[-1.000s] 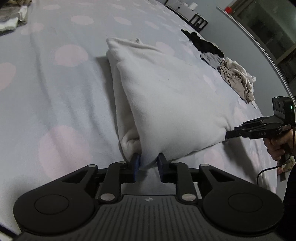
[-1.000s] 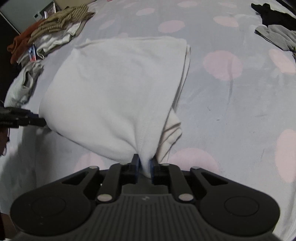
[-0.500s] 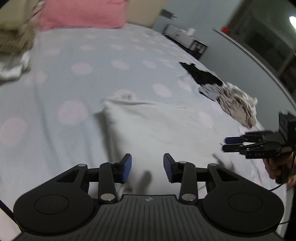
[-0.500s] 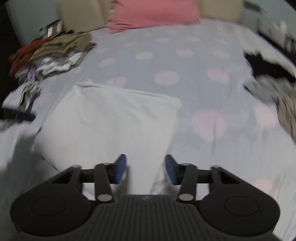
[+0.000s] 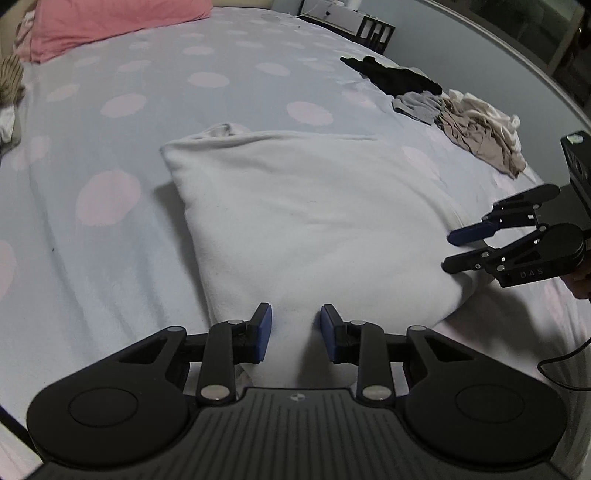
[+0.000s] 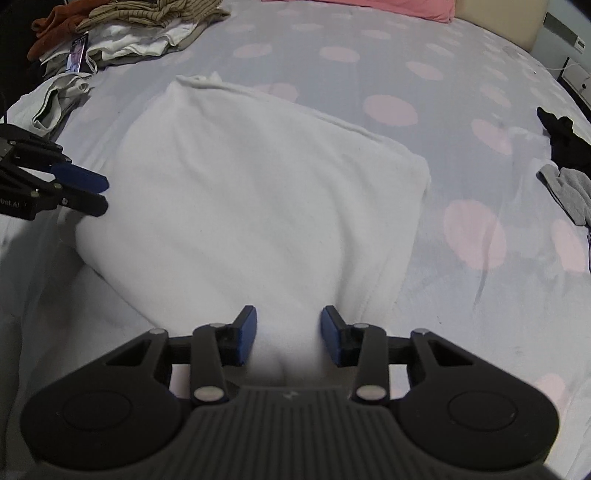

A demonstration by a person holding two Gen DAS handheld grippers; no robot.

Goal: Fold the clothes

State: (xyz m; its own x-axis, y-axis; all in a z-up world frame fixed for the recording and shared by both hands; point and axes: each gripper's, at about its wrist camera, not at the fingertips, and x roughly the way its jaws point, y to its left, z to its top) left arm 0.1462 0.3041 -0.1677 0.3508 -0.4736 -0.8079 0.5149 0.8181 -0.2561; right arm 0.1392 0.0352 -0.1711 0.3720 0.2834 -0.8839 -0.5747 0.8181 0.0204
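Note:
A white garment (image 5: 306, 221) lies folded in a thick rectangle on the dotted bed sheet (image 5: 110, 258). My left gripper (image 5: 295, 321) hovers over its near edge. Its jaws stand apart and are closing, and the blue pads do not press on the cloth seen between them. My right gripper (image 6: 289, 325) hangs over the opposite near corner of the same garment (image 6: 258, 192), jaws likewise apart and closing, gripping nothing. Each gripper shows in the other's view: the right gripper (image 5: 447, 252) beside the garment's right edge, the left gripper (image 6: 106, 194) beside its left edge.
A pile of black, grey and beige clothes (image 5: 461, 118) lies at the bed's right side. Another stack of clothes (image 6: 140, 33) with a phone (image 6: 75, 57) on it sits at the left. A pink pillow (image 5: 110, 22) lies at the head, and a dark shelf (image 5: 373, 29) stands beyond.
Both grippers were shut on the white garment's near corners a second ago. They have let go and drawn back, and the garment now lies flat and folded.

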